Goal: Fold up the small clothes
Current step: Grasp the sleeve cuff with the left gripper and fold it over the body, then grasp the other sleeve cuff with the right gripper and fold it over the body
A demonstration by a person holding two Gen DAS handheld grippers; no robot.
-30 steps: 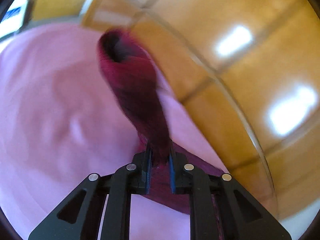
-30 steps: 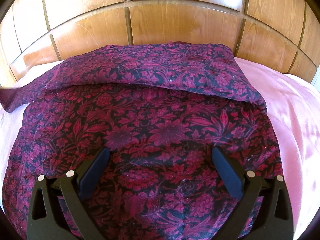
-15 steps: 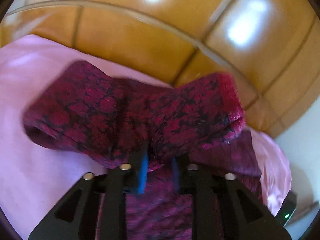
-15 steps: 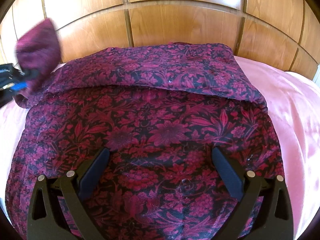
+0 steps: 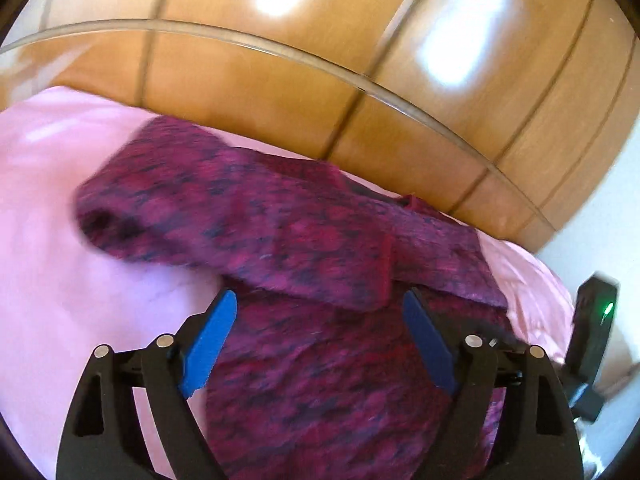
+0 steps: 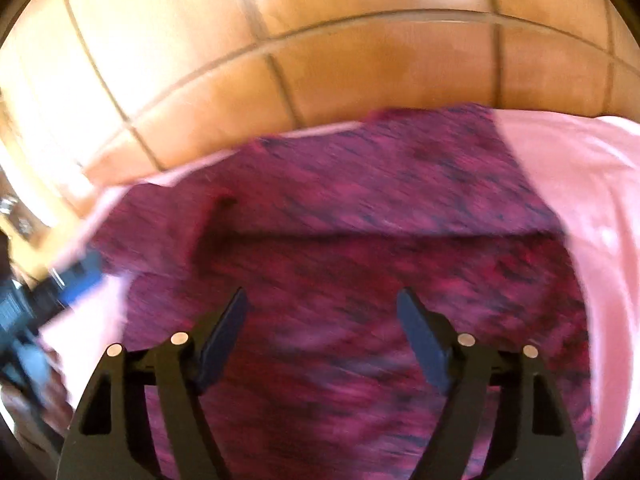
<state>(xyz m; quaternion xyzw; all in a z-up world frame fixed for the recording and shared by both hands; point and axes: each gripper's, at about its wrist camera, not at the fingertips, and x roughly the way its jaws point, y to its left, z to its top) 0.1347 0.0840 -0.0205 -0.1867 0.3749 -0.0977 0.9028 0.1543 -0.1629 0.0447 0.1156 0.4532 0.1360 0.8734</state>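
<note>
Left wrist view: the left gripper [image 5: 316, 344] has just been opening and stands spread with nothing pinched, the floral garment [image 5: 304, 248] lying under and ahead of it, its folded sleeve edge just past the fingertips. Open pink bedsheet [image 5: 52, 240] runs leftward, wooden headboard [image 5: 280, 92] ahead. The right gripper [image 6: 322, 340] has been closing a bit but hangs apart over the cloth, bare sheet off its right.

Both fisheye views are bright and motion-blurred, edges bowed and vignetted black. White glare patches sit on the glossy wooden headboard [image 5: 400, 92]; the patterned garment [image 6: 360, 240] smears most in the right view.

Open right tool [image 6: 320, 320] over magenta garment [image 6: 360, 208]
</note>
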